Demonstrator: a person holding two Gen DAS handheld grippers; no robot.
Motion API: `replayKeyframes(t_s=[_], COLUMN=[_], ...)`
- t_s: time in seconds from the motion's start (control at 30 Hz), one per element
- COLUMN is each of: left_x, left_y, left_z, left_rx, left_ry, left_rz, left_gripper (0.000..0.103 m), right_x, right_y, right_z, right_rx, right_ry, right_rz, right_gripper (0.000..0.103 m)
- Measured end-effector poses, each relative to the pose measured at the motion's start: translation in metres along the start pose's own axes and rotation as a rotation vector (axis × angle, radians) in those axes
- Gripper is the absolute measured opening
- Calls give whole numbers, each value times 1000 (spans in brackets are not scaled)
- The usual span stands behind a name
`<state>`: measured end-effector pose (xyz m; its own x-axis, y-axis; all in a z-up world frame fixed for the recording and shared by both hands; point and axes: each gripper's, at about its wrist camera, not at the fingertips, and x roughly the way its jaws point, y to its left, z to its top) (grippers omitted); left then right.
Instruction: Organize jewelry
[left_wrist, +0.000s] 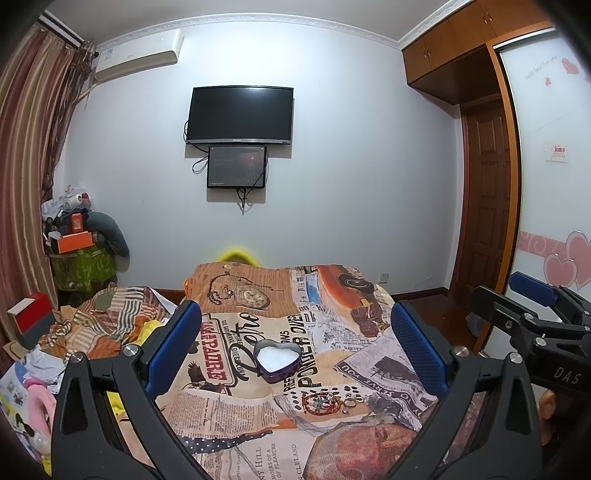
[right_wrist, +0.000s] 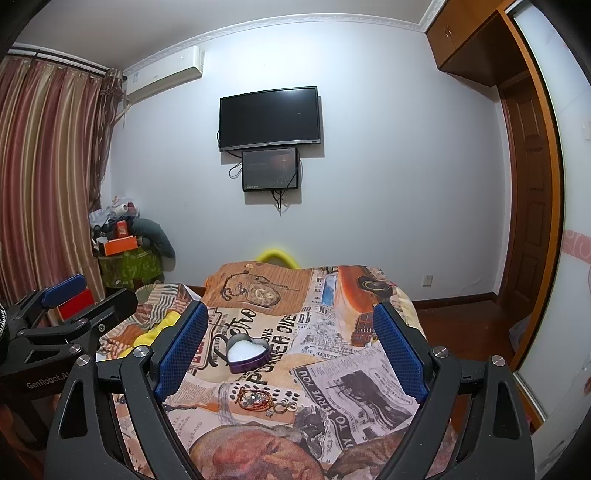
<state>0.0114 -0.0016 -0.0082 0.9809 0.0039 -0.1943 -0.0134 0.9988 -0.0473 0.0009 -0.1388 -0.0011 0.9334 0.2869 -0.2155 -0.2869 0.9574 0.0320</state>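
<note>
Purple-walled heart tin (left_wrist: 276, 360), lid off and white inside, at frame centre on the printed bedspread (left_wrist: 229, 413); jewelry pile (left_wrist: 327, 400) just below it, lower centre. Left claw (left_wrist: 293, 349) released, empty; right claw (right_wrist: 290, 349) likewise spread, holding nothing. Likely trouble: thin rings slipping from wide pads, tangled bracelets dragging neighbours, soft bedding sinking under pressure. Right view alone: rings (right_wrist: 284, 408) clearly separate from the cords.

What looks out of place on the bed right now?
The jewelry lies in a loose tangled heap on the printed bedspread, outside the open heart-shaped tin, which holds only white padding. Nothing looks spilled or damaged.
</note>
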Motion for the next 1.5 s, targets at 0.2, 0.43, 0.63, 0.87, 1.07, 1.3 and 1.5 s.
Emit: replayKeyframes(t_s=[0.2, 0.43, 0.63, 0.87, 1.07, 1.3, 1.5], left_x=[1, 1, 2, 5, 8, 9, 10], left_y=[0, 0, 0, 2, 0, 0, 1], left_z=[-1, -1, -1, -3, -5, -6, -8], left_rx=[0, -4, -5, -12, -6, -8, -11], left_ry=[0, 1, 2, 11, 17, 20, 23], left_rz=[0, -4, -3, -1, -1, -2, 1], left_gripper=[103, 103, 103, 103, 103, 103, 103], right_x=[0, 0, 0, 1, 1, 2, 4], right_y=[0, 0, 0, 0, 0, 0, -2], right_z=[1, 2, 2, 2, 2, 1, -1], right_rx=[0, -1, -1, -2, -3, -3, -3], right_ry=[1, 2, 4, 5, 6, 9, 16], right_rz=[0, 0, 0, 2, 3, 1, 2], right_gripper=[89, 89, 89, 89, 89, 89, 89])
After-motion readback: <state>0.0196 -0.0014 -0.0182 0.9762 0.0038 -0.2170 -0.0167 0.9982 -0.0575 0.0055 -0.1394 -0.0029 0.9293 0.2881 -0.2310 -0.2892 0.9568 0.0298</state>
